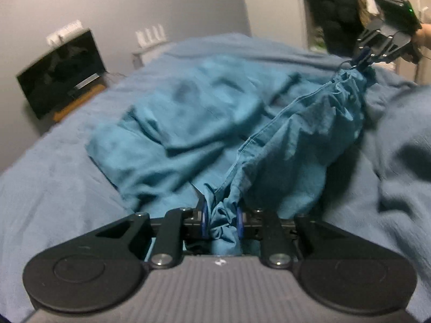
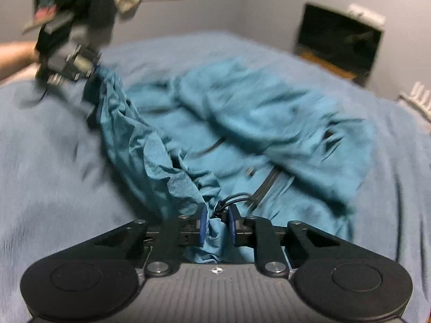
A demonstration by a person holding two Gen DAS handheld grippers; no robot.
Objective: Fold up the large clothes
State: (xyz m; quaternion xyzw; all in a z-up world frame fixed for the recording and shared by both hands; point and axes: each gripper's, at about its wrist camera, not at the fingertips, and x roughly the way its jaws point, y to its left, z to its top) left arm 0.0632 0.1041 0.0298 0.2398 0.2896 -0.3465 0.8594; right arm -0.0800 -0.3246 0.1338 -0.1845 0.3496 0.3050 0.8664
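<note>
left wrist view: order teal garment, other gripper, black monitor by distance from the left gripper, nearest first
1. Teal garment: bunched in the left gripper jaws, spread across the bed.
2. Right gripper: upper right, holding the garment's far end.
3. Black monitor: upper left, by the wall.

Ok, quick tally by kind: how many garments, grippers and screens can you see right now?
Teal garment: 1, lying on the blue bedspread
Grippers: 2, left gripper and right gripper, both clamped on it
Dark screen: 1
Total: 4
</note>
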